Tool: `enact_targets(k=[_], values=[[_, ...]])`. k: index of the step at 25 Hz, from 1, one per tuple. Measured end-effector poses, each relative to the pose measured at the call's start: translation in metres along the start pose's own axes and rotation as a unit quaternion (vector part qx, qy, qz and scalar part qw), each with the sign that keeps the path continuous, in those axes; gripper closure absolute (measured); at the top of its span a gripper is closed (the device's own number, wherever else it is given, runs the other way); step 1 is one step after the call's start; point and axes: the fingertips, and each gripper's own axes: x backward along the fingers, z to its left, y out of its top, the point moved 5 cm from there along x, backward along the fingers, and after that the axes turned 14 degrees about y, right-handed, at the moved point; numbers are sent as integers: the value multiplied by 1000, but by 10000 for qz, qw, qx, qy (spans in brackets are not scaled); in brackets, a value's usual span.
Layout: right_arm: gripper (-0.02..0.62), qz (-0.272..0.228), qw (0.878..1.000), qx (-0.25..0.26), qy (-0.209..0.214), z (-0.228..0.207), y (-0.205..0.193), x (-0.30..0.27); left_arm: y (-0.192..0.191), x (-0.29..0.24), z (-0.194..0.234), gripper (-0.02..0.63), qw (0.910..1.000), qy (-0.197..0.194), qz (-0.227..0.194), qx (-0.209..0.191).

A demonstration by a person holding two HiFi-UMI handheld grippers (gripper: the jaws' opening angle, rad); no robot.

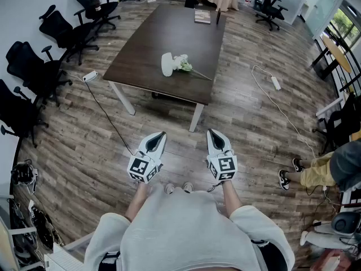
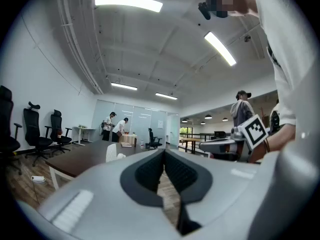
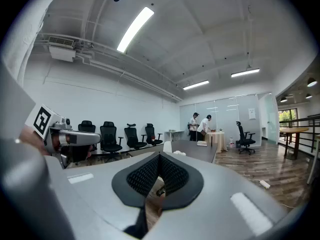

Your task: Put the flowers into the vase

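Observation:
A white vase point(image 1: 167, 64) stands on the dark brown table point(image 1: 146, 44), with white flowers point(image 1: 182, 64) lying beside it, stems pointing right. Both are well ahead of me across bare floor. My left gripper point(image 1: 159, 135) and right gripper point(image 1: 211, 133) hang side by side in front of my body, jaws shut and empty, pointing toward the table. In the left gripper view the vase point(image 2: 111, 152) shows small on the table point(image 2: 75, 161) beyond the shut jaws. The right gripper view shows the vase point(image 3: 167, 147) and flowers point(image 3: 179, 154) just over its jaws.
Black office chairs point(image 1: 34, 72) line the left wall. A white cable point(image 1: 107, 114) trails over the wood floor left of the table; a power strip point(image 1: 275, 82) lies to the right. A book point(image 1: 202, 16) rests on the table's far end. A seated person point(image 1: 324, 168) is at right.

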Motion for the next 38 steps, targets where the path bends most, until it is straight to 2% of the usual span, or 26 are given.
enact_targets(k=[15,22,38], values=[[598,5,10000,-3,24,-11,-3,-5,-5,-11,-1,595,10000,36,36,14],[598,-268,9991,-269,168,-20,-2,-1,-4,-16,-3,595,9999,98,51,4],[598,-218,9986,-116,459,-58,-11,-5,-13,-49,-24,595,9994,347,39,-24]])
